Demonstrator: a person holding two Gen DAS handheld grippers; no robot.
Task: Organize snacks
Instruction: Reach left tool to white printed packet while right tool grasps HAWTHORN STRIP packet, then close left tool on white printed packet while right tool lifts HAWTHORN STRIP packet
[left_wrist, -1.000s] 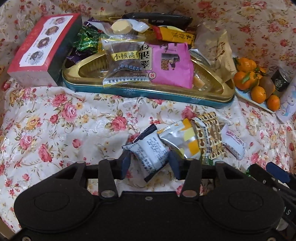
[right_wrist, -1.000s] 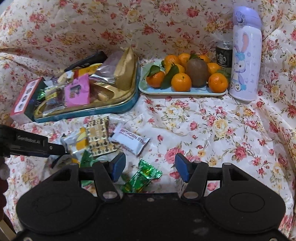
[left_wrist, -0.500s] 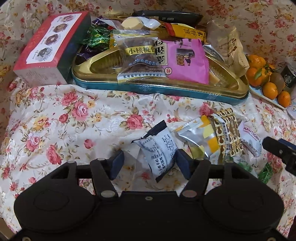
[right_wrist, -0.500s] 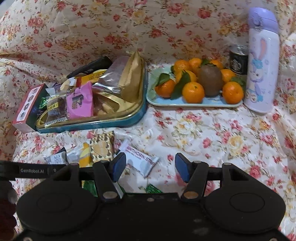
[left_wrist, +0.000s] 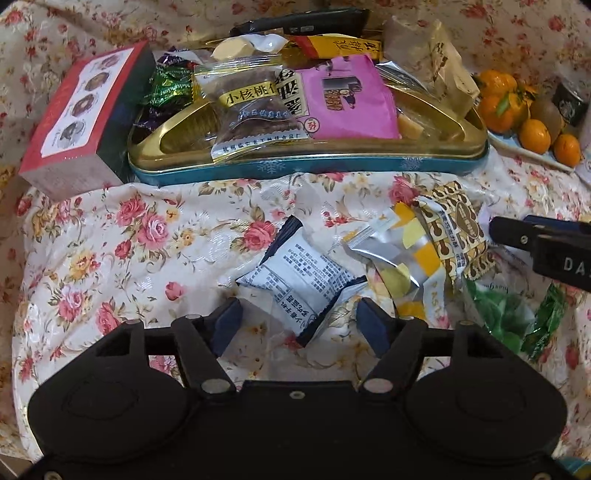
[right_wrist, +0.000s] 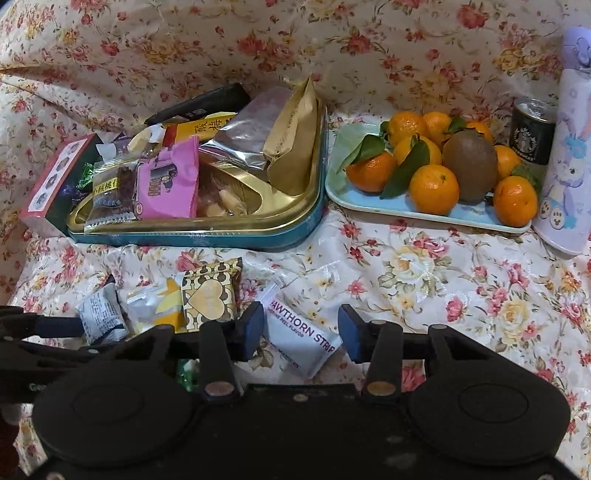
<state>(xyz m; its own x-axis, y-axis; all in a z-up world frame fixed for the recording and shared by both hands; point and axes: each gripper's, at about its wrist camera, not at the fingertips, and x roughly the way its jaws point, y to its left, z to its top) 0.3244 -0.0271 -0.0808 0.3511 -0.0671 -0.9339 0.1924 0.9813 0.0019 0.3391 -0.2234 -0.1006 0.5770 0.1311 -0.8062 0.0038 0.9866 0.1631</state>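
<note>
Left gripper: jaws just spread wide, pads clear of the white-and-navy snack packet lying slack and crinkled between them on the glossy floral tablecloth. Right gripper: jaws just narrowed yet apart — astride the white hawthorn strip wrapper, pads seemingly short of pressing it. Just beside: a silver-and-yellow foil sachet, a brown-and-cream heart-printed packet, green cellophane candies. Behind, a gold-lined teal tin — rounded corners, heaped with pink, clear and kraft pouches. Left of it, touching, a red carton; right, a pale blue tray of mandarins.
</note>
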